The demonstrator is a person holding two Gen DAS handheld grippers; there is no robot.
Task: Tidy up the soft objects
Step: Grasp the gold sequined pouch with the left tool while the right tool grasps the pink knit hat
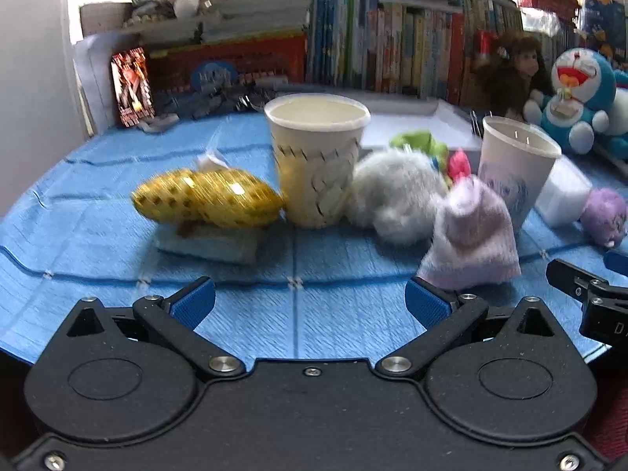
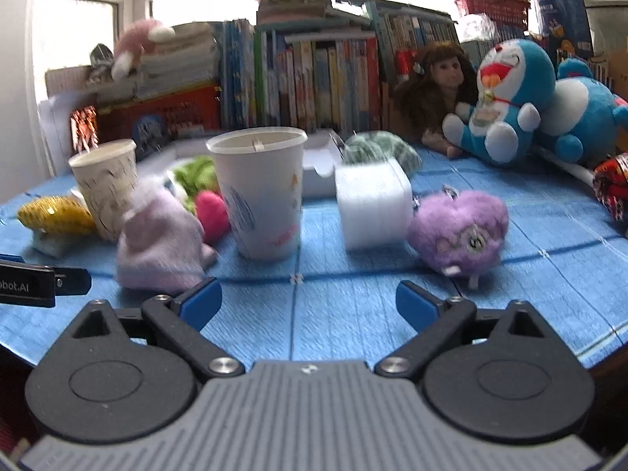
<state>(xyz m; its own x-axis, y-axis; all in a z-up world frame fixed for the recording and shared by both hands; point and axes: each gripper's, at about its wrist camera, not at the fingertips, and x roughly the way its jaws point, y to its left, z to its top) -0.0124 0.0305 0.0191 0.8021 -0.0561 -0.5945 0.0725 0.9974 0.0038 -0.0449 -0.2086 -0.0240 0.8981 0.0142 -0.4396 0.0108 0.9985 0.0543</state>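
Both hand-held grippers, left (image 1: pixel 310 301) and right (image 2: pixel 309 301), gape wide, empty; near pink knit hat (image 1: pixel 471 241) looks light, floppy, so pinch its bunched top.

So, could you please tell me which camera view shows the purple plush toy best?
The right wrist view: the purple plush toy lies whole and near the middle right on the blue cloth, beside the white foam block. In the left wrist view it sits small at the far right edge.
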